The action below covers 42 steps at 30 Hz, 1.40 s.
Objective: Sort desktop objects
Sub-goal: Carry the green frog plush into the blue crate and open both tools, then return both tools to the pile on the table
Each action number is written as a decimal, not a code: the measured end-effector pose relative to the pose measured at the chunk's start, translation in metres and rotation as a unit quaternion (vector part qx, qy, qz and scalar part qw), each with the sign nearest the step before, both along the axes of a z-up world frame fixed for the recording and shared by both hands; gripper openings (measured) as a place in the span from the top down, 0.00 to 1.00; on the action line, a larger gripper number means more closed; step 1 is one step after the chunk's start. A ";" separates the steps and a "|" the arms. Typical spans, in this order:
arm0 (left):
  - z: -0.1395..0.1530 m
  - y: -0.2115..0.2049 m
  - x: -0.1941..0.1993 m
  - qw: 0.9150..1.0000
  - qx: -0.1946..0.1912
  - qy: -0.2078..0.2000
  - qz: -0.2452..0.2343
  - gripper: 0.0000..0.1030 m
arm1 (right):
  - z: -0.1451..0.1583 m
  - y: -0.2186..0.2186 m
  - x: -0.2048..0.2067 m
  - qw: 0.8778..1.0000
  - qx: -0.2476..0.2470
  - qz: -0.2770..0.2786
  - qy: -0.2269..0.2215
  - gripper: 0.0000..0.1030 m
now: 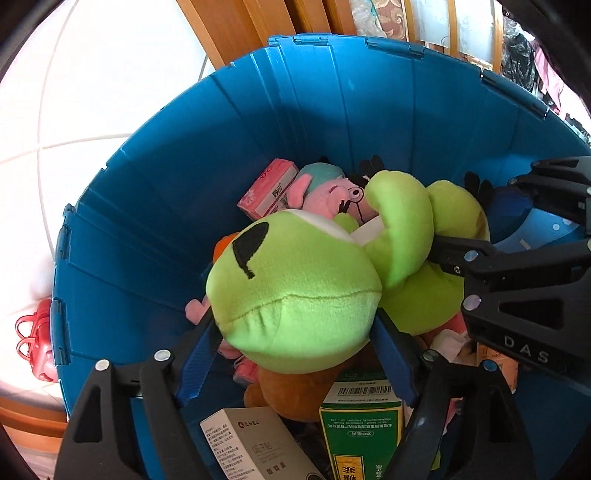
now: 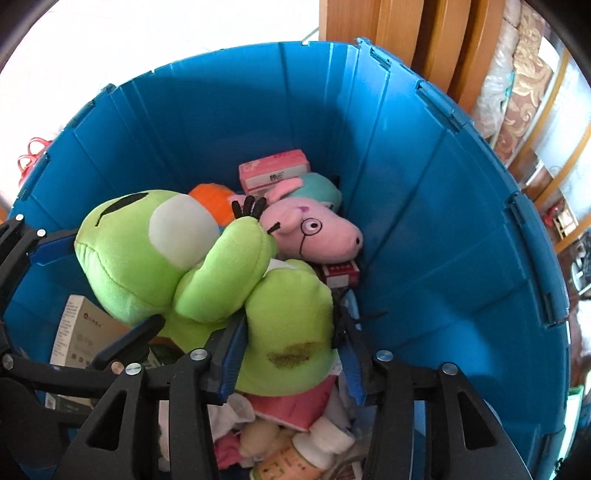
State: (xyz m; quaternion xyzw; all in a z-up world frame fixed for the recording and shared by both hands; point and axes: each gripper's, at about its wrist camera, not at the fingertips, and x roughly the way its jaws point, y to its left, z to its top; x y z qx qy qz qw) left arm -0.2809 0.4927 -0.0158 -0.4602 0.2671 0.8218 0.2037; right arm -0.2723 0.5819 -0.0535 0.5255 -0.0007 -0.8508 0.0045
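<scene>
A green frog plush (image 1: 295,295) (image 2: 166,258) hangs inside a big blue bin (image 1: 258,122) (image 2: 424,184). My left gripper (image 1: 299,354) is shut on the frog's head, one blue pad on each side. My right gripper (image 2: 291,354) is shut on the frog's lower body; it shows in the left wrist view (image 1: 480,266) at the right. Under the frog lie a pink pig plush (image 2: 314,232) (image 1: 332,195), a pink box (image 2: 273,170) (image 1: 266,192), a brown plush (image 1: 295,387) and an orange toy (image 2: 212,197).
A white box (image 1: 251,439) and a green box (image 1: 362,424) lie near the bin's front. A red box (image 2: 340,273), a white-capped bottle (image 2: 299,450) and cloths lie low in the bin. Wooden furniture (image 2: 424,33) stands behind; a red bag (image 1: 37,339) sits outside left.
</scene>
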 end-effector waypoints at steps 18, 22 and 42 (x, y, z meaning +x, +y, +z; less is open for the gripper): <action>0.091 -0.069 0.062 0.992 0.090 0.087 -0.017 0.23 | 0.099 -0.013 0.085 0.992 -0.047 -0.026 0.110 0.00; 0.114 -0.121 0.094 0.980 0.141 0.137 0.008 0.23 | 0.135 -0.038 0.119 0.986 -0.053 -0.016 0.159 0.00; 0.022 -0.434 0.160 0.947 0.167 0.145 0.232 0.23 | 0.146 -0.267 0.189 0.958 -0.089 0.115 0.246 0.00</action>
